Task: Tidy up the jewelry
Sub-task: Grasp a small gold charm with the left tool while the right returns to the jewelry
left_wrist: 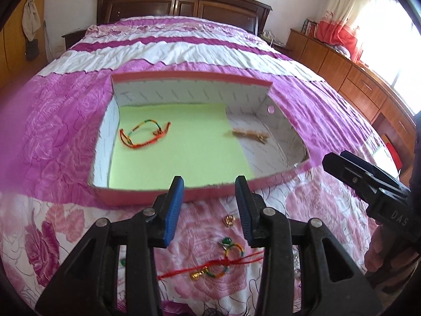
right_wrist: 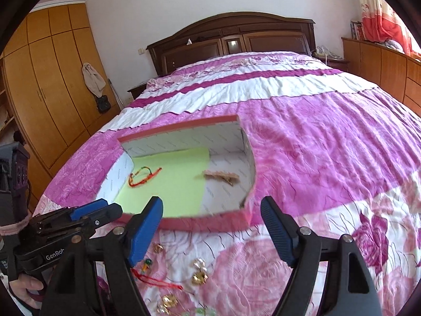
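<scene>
Pink-rimmed cardboard box (left_wrist: 168,197) sits open on the bedspread (left_wrist: 302,84), toward the near end of the bed, long side facing both cameras. Box floor: green liner (left_wrist: 184,142) covers the left and middle, bare white card at the right end.

In the box:
- orange/multicolour cord bracelet (left_wrist: 143,135) on the liner, near the left wall
- tan hair clip (left_wrist: 250,134) at the liner's right edge, lying partly on the bare card

On the bedspread, just outside the box's near wall:
- small gold ring (left_wrist: 229,220) close to the wall
- green-bead braided cord piece (left_wrist: 231,247) nearer the camera
- red string bracelet (left_wrist: 210,266) with a gold charm (left_wrist: 198,276) beside it
- right-wrist view shows more gold pieces (right_wrist: 199,272) in the same patch; too blurred to tell what they are

Left gripper (left_wrist: 209,212): jaws parted, moderate gap, nothing between the blue pads. Tips level with the box's near wall, above the loose jewelry, not touching it.

Right gripper (right_wrist: 211,233): jaws spread wide, empty. Tips also at the near wall, toward the box's right half.

Each gripper shows at the edge of the other's view, side by side, apart. Fingers (right_wrist: 25,288) of the left hand wrap its handle.
</scene>
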